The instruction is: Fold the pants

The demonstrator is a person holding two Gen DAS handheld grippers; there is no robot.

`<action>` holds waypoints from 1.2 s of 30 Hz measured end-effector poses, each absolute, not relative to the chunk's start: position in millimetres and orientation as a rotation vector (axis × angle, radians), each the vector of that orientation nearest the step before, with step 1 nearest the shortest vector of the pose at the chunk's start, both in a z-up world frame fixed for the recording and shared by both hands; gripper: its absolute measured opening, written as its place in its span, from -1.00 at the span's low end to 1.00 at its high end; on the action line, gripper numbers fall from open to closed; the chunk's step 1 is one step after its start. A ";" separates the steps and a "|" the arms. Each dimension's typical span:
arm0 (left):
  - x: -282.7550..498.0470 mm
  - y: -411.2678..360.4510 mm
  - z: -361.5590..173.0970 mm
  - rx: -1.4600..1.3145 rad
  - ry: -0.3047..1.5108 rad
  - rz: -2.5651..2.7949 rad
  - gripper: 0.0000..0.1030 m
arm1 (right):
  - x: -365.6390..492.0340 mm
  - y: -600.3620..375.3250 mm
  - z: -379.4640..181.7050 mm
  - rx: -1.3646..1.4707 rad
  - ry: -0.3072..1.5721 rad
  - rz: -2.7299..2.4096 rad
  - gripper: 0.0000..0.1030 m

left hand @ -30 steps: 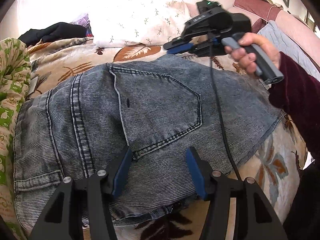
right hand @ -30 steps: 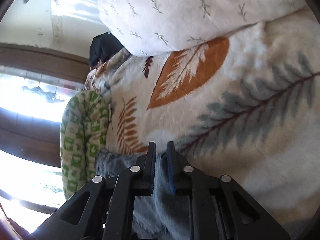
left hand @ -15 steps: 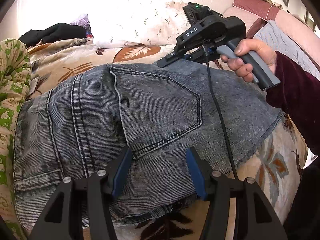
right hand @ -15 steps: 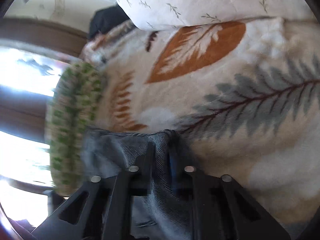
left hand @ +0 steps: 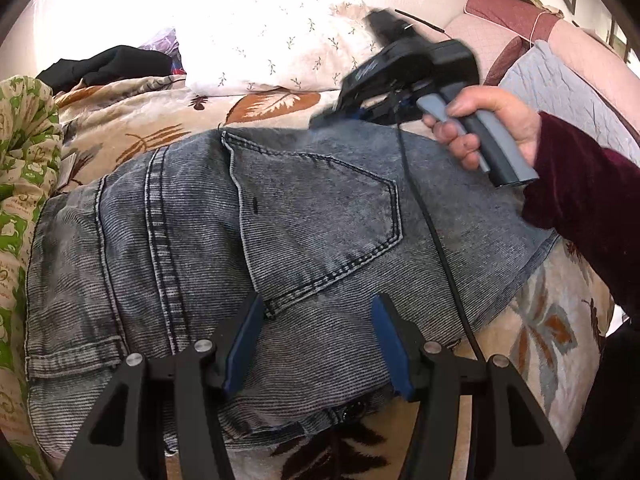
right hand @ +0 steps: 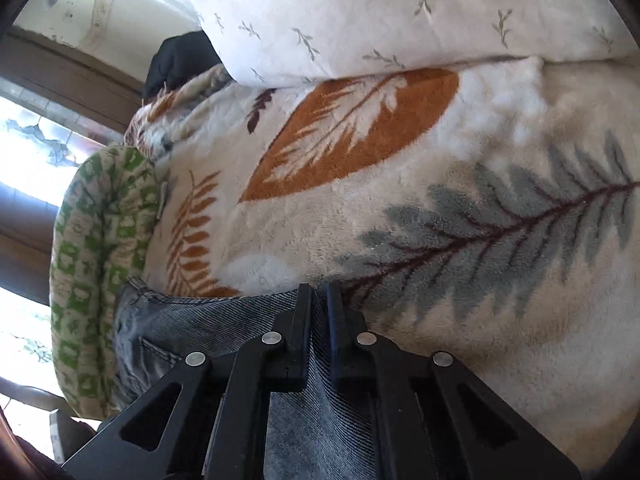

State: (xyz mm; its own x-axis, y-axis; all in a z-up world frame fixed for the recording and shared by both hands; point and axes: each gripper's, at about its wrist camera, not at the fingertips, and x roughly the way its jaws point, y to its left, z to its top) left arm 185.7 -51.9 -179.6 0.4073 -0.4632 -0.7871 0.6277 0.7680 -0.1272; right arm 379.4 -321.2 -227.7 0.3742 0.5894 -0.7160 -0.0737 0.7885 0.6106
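Note:
Grey-blue denim pants (left hand: 280,232) lie folded on a leaf-print blanket (left hand: 120,136), back pocket up. My left gripper (left hand: 316,312) is open just above the near part of the pants, empty. My right gripper (left hand: 332,118) is at the pants' far edge, held by a hand in a maroon sleeve. In the right wrist view the right gripper (right hand: 318,300) is shut on a fold of the denim (right hand: 224,320) at the pants' edge, over the blanket (right hand: 460,220).
A white pillow (left hand: 272,40) lies beyond the pants. A green patterned quilt (left hand: 20,152) is on the left, dark clothes (left hand: 108,68) behind it. A pink sofa (left hand: 540,28) with a grey cover stands at the far right. A black cable (left hand: 432,220) crosses the pants.
The right gripper has shifted a little to the right and up along the pants' far edge, still gripping the denim. The left gripper has stayed still and open.

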 end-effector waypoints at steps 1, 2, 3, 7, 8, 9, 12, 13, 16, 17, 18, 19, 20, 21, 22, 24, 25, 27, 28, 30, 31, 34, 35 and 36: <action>186.5 -51.2 -179.2 0.190 0.925 -0.694 0.15 | 375.5 -327.1 -216.7 0.582 1.077 0.463 -0.76; 187.2 -50.3 -178.9 0.178 0.928 -0.696 0.15 | 369.6 -334.3 -204.1 0.630 1.035 0.471 -0.74; 187.9 -49.4 -178.8 0.170 0.931 -0.698 0.15 | 363.4 -338.1 -193.0 0.648 0.997 0.486 -0.68; 189.6 -47.2 -178.4 0.142 0.940 -0.705 0.15 | 334.5 -323.9 -171.4 0.689 0.977 0.580 -0.64; 189.6 -47.1 -178.2 0.143 0.941 -0.707 0.15 | 329.2 -314.4 -175.3 0.710 0.982 0.610 -0.64; 189.9 -47.6 -178.3 0.145 0.941 -0.708 0.15 | 329.3 -309.1 -180.5 0.727 0.992 0.617 -0.64; 190.0 -47.4 -179.6 0.146 0.942 -0.712 0.15 | 338.2 -302.7 -214.9 0.813 1.037 0.588 -0.64; 189.6 -47.4 -179.9 0.149 0.940 -0.715 0.15 | 342.5 -306.9 -228.4 0.867 1.043 0.569 -0.64; 187.5 -44.7 -181.2 0.140 0.942 -0.726 0.15 | 349.4 -325.4 -263.4 1.002 1.039 0.523 -0.94; 186.5 -43.3 -181.0 0.133 0.940 -0.730 0.15 | 348.0 -328.9 -268.6 1.017 1.010 0.527 -1.00; 185.6 -41.8 -179.8 0.126 0.937 -0.733 0.15 | 346.0 -328.4 -268.3 1.010 0.998 0.521 -1.00; 184.5 -40.3 -178.3 0.123 0.932 -0.738 0.15 | 345.1 -324.2 -263.7 0.975 0.994 0.505 -1.00; 183.5 -38.4 -175.6 0.122 0.930 -0.740 0.15 | 342.4 -316.2 -253.0 0.918 0.990 0.499 -0.96; 181.7 -35.2 -170.4 0.121 0.925 -0.736 0.14 | 340.2 -311.4 -247.0 0.903 0.991 0.499 -0.80; 179.7 -29.5 -160.6 0.112 0.907 -0.731 0.14 | 337.4 -306.7 -239.3 0.893 0.995 0.509 -0.75; 176.5 -14.0 -134.0 0.062 0.836 -0.722 0.14 | 324.3 -298.2 -220.3 0.831 0.999 0.529 -0.71; 177.0 -4.8 -118.3 0.031 0.802 -0.703 0.15 | 314.8 -294.0 -209.7 0.795 0.993 0.546 -0.70; 183.9 9.5 -95.0 -0.024 0.760 -0.661 0.15 | 294.5 -287.8 -191.8 0.760 0.979 0.579 -0.60; 189.8 15.1 -86.4 -0.039 0.739 -0.635 0.17 | 282.6 -280.7 -181.2 0.738 0.960 0.597 -0.58; 203.7 20.6 -82.2 -0.022 0.728 -0.541 0.18 | 272.9 -267.2 -173.6 0.721 0.939 0.622 -0.56; 214.8 22.7 -85.8 -0.017 0.745 -0.501 0.18 | 271.7 -258.8 -171.7 0.713 0.930 0.628 -0.56; 240.1 21.5 -110.6 0.031 0.878 -0.379 0.17 | 285.1 -225.3 -176.7 0.683 0.951 0.607 -0.56; 244.8 22.5 -119.3 0.033 0.922 -0.366 0.16 | 292.1 -214.6 -181.1 0.680 0.963 0.592 -0.56; 246.6 25.2 -127.4 0.013 0.963 -0.365 0.16 | 297.6 -206.3 -185.1 0.668 0.973 0.579 -0.56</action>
State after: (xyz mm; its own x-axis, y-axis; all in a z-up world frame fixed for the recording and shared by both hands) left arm 246.6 25.2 -127.4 0.5152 -0.2982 -0.8035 0.3099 0.9389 -0.1498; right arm 297.6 -206.3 -185.1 0.4458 0.7069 -0.5492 -0.1455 0.6625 0.7348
